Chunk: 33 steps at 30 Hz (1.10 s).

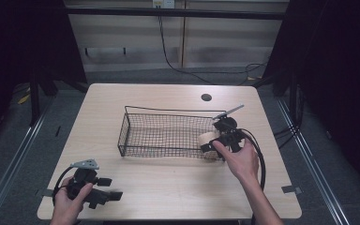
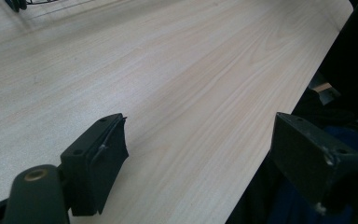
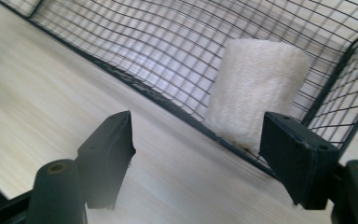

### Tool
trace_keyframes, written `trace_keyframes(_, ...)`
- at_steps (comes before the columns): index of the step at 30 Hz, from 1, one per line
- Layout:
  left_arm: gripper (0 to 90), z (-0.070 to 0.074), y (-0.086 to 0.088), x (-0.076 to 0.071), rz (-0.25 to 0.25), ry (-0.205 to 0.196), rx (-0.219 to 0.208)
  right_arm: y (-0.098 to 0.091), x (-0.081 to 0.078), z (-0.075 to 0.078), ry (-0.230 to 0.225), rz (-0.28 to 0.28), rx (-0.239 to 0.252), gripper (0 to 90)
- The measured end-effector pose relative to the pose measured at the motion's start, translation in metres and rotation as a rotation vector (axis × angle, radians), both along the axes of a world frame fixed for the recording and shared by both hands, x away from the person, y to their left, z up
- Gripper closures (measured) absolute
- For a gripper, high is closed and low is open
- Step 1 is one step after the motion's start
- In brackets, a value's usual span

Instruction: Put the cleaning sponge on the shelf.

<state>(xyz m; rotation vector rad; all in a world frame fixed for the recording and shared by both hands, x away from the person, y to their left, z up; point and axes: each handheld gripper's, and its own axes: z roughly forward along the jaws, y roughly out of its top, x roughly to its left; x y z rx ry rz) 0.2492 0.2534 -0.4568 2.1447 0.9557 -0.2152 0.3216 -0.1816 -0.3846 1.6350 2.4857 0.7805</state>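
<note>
the fluffy white rolled-up cloth [image 3: 256,88] stands upright in the black wire mesh basket [image 1: 136,136], tucked into its right-hand corner. the right gripper [image 3: 198,154] hangs just outside, jaws spread. the left gripper [image 2: 200,154] gapes over the pale wooden table [image 2: 168,70].

Left gripper [image 1: 108,192] sat low, gripped by left hand [image 1: 68,204], jaws spread wide, nothing between them. Right gripper [image 1: 208,146] reached far forward of left one, right hand [image 1: 241,161] wrapped behind it, forearm extended, jaws parted wide, empty.
</note>
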Motion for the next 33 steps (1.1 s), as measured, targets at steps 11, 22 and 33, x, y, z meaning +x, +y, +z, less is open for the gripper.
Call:
trace_keyframes(11,18.4,-0.001,0.000,0.000,0.009,-0.003,0.001,-0.010,-0.037,0.002,-0.071,0.031,0.072,23.3)
trace_keyframes(22,18.4,-0.001,0.000,0.000,0.009,-0.003,0.002,-0.027,-0.073,-0.022,-0.103,0.047,0.074,23.5)
trace_keyframes(33,18.3,0.000,0.000,0.000,0.013,-0.006,-0.005,-0.040,-0.093,-0.052,-0.114,0.024,0.112,23.6)
